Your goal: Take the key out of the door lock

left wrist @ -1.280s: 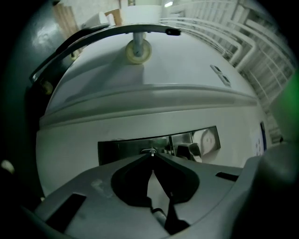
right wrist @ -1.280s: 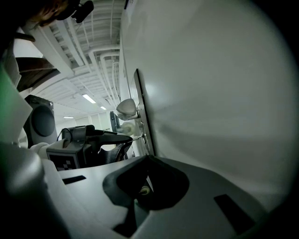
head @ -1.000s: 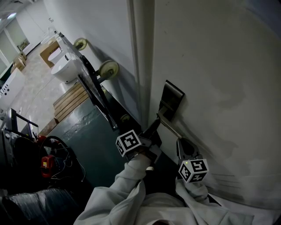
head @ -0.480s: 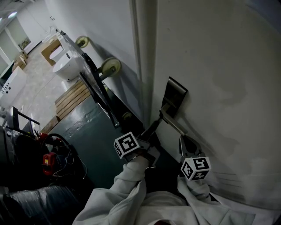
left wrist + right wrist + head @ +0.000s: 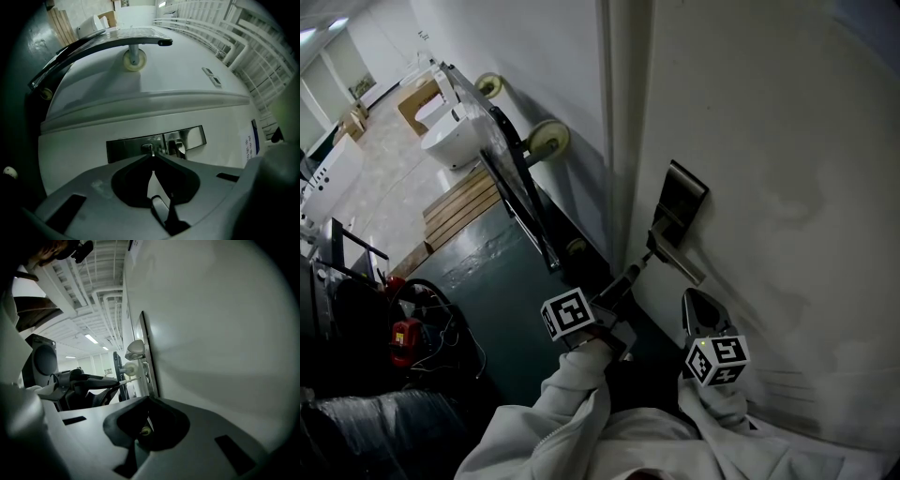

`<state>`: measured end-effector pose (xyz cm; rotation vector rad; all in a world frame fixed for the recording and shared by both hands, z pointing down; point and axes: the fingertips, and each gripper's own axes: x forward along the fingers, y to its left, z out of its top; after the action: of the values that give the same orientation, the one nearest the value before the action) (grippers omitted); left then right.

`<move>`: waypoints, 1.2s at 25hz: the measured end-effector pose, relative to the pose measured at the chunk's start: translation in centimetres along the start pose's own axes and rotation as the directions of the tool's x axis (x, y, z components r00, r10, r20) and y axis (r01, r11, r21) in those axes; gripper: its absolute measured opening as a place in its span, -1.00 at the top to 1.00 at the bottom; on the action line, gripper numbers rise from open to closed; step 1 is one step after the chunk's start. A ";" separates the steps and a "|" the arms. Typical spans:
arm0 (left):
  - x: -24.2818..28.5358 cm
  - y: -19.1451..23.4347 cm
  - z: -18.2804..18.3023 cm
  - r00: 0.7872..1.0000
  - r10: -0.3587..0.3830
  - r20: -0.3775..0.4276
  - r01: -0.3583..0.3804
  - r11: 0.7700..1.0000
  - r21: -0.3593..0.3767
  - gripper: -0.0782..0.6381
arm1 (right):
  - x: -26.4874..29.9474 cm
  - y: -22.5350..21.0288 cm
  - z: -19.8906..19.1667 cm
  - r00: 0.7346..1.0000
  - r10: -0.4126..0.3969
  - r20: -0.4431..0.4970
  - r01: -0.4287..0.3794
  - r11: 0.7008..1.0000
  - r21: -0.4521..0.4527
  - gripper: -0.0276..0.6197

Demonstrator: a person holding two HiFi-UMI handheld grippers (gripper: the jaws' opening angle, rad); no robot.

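So the left gripper's (image 5: 151, 157) fingertips are pressed together right on the head of the thin silvery metal key (image 5: 129, 379). Its blade runs level from there to the dark rectangular metal lock plate (image 5: 126, 149) on the big white door (image 5: 769, 141). It looks like the blade reaches the keyhole, but I honestly can't tell how much of it is inside. The right gripper (image 5: 149, 401) hangs lower down close to the door, jaws together with nothing in them, just under the grey metal lever handle (image 5: 682, 265). My worry is that it's a tiny pinch at the very tips, so any sideways or twisting pull could bind the blade in the lock, or the key could slip free and drop. The right gripper could also bump the handle. Count-wise: one key, one lock plate, one lever handle, two grippers, plus two cream round wheels (image 5: 548, 139) back along the wall.
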<state>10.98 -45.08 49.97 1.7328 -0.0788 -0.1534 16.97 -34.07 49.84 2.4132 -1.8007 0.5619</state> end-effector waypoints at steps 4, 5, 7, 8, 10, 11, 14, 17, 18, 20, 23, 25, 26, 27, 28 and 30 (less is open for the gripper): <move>-0.9 -0.6 0.0 1.000 -0.002 -0.009 0.003 0.995 0.101 0.71 | -0.3 0.3 0.0 1.000 0.008 -0.003 -0.008 1.000 0.001 0.75; -1.2 -0.5 0.2 1.000 0.008 -0.008 -0.007 0.992 0.129 0.71 | -0.3 0.3 -0.1 1.000 0.012 -0.004 -0.012 1.000 0.001 0.75; -1.8 -0.2 0.5 1.000 0.024 0.000 -0.023 0.984 0.179 0.71 | -0.1 0.5 -0.1 1.000 0.024 -0.006 -0.024 1.000 -0.002 0.75; -2.2 -0.2 0.7 1.000 0.031 0.005 -0.032 0.979 0.202 0.71 | 0.0 0.7 -0.1 0.999 0.031 -0.007 -0.031 1.000 -0.003 0.75; -2.9 0.0 1.2 0.999 0.044 0.018 -0.047 0.970 0.239 0.71 | 0.2 1.0 -0.1 0.999 0.047 -0.008 -0.047 0.999 -0.007 0.75; -3.3 0.0 1.4 0.999 0.048 0.026 -0.053 0.966 0.253 0.71 | 0.3 1.2 -0.1 0.998 0.055 -0.010 -0.055 0.998 -0.009 0.75; -4.5 -0.2 2.1 0.997 0.053 0.051 -0.066 0.953 0.294 0.71 | 0.6 2.0 0.0 0.996 0.084 -0.015 -0.084 0.996 -0.018 0.75; -5.6 -0.3 2.7 0.995 0.062 0.084 -0.088 0.930 0.357 0.71 | 1.0 2.8 0.2 0.993 0.117 -0.020 -0.118 0.992 -0.036 0.75; -5.9 -0.4 2.8 0.993 0.064 0.094 -0.096 0.919 0.383 0.71 | 1.1 3.0 0.3 0.992 0.127 -0.021 -0.128 0.991 -0.041 0.75; -6.4 -0.8 3.0 0.991 0.077 0.111 -0.119 0.886 0.447 0.71 | 1.2 3.4 0.2 0.989 0.144 -0.025 -0.145 0.988 -0.049 0.75; -7.4 -1.3 3.1 0.984 0.119 0.130 -0.172 0.809 0.563 0.71 | 1.4 4.1 0.2 0.985 0.170 -0.031 -0.171 0.984 -0.057 0.75; -7.9 -1.4 3.1 0.978 0.152 0.147 -0.210 0.749 0.629 0.71 | 1.4 4.4 0.1 0.982 0.184 -0.036 -0.186 0.981 -0.062 0.75; -8.3 -1.2 3.0 0.973 0.170 0.157 -0.231 0.720 0.654 0.71 | 1.4 4.5 0.0 0.981 0.191 -0.039 -0.194 0.979 -0.064 0.75; -8.7 -1.0 3.0 0.968 0.188 0.167 -0.252 0.693 0.675 0.71 | 1.4 4.6 0.0 0.979 0.198 -0.040 -0.201 0.977 -0.067 0.75; -9.1 -0.8 2.9 0.962 0.207 0.180 -0.273 0.667 0.694 0.71 | 1.4 4.8 0.0 0.978 0.205 -0.041 -0.207 0.976 -0.070 0.75; -9.9 -0.4 2.9 0.948 0.237 0.213 -0.316 0.619 0.719 0.71 | 1.4 4.9 0.1 0.976 0.215 -0.043 -0.218 0.973 -0.077 0.75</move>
<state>0.77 -46.50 49.65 2.5197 -0.5559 0.0427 12.70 -36.89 49.48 2.1571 -2.0452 0.5323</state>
